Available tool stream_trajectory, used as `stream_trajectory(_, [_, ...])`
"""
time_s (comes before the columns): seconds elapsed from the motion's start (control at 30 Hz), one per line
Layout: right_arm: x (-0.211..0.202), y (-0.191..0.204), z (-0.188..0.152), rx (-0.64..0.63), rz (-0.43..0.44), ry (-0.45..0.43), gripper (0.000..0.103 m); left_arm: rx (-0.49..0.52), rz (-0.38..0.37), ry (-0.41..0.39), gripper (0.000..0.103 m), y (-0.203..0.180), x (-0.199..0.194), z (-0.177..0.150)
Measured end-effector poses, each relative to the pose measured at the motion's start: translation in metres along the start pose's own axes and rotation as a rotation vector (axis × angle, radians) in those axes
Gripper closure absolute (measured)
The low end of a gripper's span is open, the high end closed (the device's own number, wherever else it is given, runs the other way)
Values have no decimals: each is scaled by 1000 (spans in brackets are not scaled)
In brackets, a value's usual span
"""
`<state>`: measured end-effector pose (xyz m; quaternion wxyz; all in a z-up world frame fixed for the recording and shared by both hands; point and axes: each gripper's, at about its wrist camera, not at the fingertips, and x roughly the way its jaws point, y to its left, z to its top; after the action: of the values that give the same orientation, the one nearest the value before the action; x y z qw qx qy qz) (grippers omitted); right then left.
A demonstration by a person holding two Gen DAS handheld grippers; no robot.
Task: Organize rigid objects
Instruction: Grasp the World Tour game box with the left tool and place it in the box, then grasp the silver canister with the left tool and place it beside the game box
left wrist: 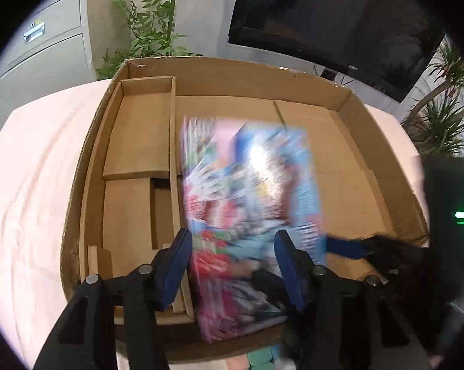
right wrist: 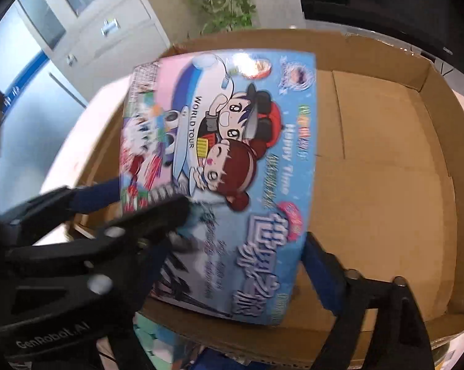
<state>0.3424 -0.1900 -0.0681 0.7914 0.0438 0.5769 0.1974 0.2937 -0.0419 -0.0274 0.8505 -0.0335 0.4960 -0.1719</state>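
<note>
A colourful cartoon game box (left wrist: 250, 185) (right wrist: 232, 154) hangs tilted over the large compartment of an open cardboard carton (left wrist: 232, 67) (right wrist: 441, 129). My right gripper (right wrist: 236, 259) is shut on it across its width. Its right pad lies against the box's edge, and its left finger is hidden behind the other gripper. My left gripper (left wrist: 233, 265) (right wrist: 145, 197) straddles the box's left edge, one finger over the printed face and one beside it, with no firm press showing. The box is blurred in the left wrist view. A blue finger (left wrist: 344, 248) of the right gripper shows there at the right.
The carton sits on a table with a pale pink cloth (left wrist: 31, 200). Cardboard dividers form narrow compartments (left wrist: 139, 132) along its left side. Teal blocks (left wrist: 259, 360) lie near its front wall. Behind are plants (left wrist: 151, 30), a dark monitor (left wrist: 339, 15) and a grey cabinet (left wrist: 47, 46).
</note>
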Motion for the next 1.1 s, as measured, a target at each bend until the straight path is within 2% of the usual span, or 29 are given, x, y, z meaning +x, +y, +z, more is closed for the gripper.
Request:
stream_trajectory(0.03, [10, -4, -1, 20, 10, 36, 35, -8, -34, -10, 50, 2, -4, -1])
stream_trajectory(0.07, [19, -7, -1, 26, 14, 58, 36, -10, -42, -26, 50, 1, -13, -3])
stream_trajectory(0.13, [22, -9, 1, 24, 17, 47, 36, -8, -23, -49, 49, 3, -23, -5])
stream_trajectory(0.23, [25, -2, 7, -21, -7, 46, 34, -22, -47, -100, 50, 6, -48, -16])
stream_trajectory(0.3, [18, 1, 0, -36, 0, 32, 34, -7, -39, -168, 46, 3, -75, -31])
stream_trajectory(0.33, [9, 0, -5, -44, 12, 10, 33, 3, -27, -199, 45, 1, -87, -35])
stream_trajectory(0.37, [-6, 9, -7, -60, 17, -37, 26, 11, -13, -222, 37, 0, -97, -38])
stream_trajectory(0.4, [-22, 9, -16, -76, 4, -90, 15, 18, 7, -245, 20, -2, -107, -42])
stream_trajectory(0.43, [-41, 9, -27, -93, -23, -152, 9, 20, 42, -283, 15, -5, -122, -52])
stream_trajectory(0.47, [-64, 7, -43, -109, -55, -224, 3, 22, 58, -313, 14, -6, -130, -55])
stream_trajectory(0.5, [-79, 5, -57, -116, -74, -268, 2, 29, 70, -340, 14, -7, -138, -59])
stream_trajectory(0.63, [-126, -16, -135, -117, -110, -345, 1, 80, 97, -401, 16, -21, -168, -86])
stream_trajectory(0.67, [-132, -21, -154, -107, -118, -346, 2, 93, 81, -401, 37, -25, -173, -92])
stream_trajectory(0.7, [-134, -25, -168, -94, -116, -336, 9, 110, 50, -388, 97, -28, -175, -97])
stream_trajectory(0.73, [-136, -28, -184, -81, -103, -320, 18, 120, 24, -355, 97, -35, -175, -101])
stream_trajectory(0.77, [-138, -35, -194, -75, -87, -304, 40, 107, 16, -355, 98, -38, -178, -108])
stream_trajectory(0.8, [-136, -36, -203, -74, -88, -296, 53, 104, 13, -371, 98, -42, -181, -114])
stream_trajectory(0.83, [-133, -36, -214, -78, -91, -288, 53, 106, 2, -391, 97, -47, -184, -120])
stream_trajectory(0.87, [-129, -36, -221, -82, -82, -275, 52, 98, -4, -405, 86, -52, -186, -126])
stream_trajectory(0.9, [-122, -35, -223, -80, -66, -260, 49, 87, 9, -378, 41, -56, -183, -130])
stream_trajectory(0.93, [-125, -34, -232, -77, -60, -251, 44, 76, 12, -356, 14, -58, -181, -132])
stream_trajectory(0.97, [-124, -32, -239, -77, -60, -245, 34, 48, 2, -340, 1, -59, -179, -137])
stream_trajectory(1.0, [-120, -30, -241, -80, -70, -246, 33, 24, -32, -349, 1, -59, -178, -143])
stream_trajectory(1.1, [-102, -31, -245, -78, -137, -213, 36, 9, -54, -269, 1, -63, -167, -154])
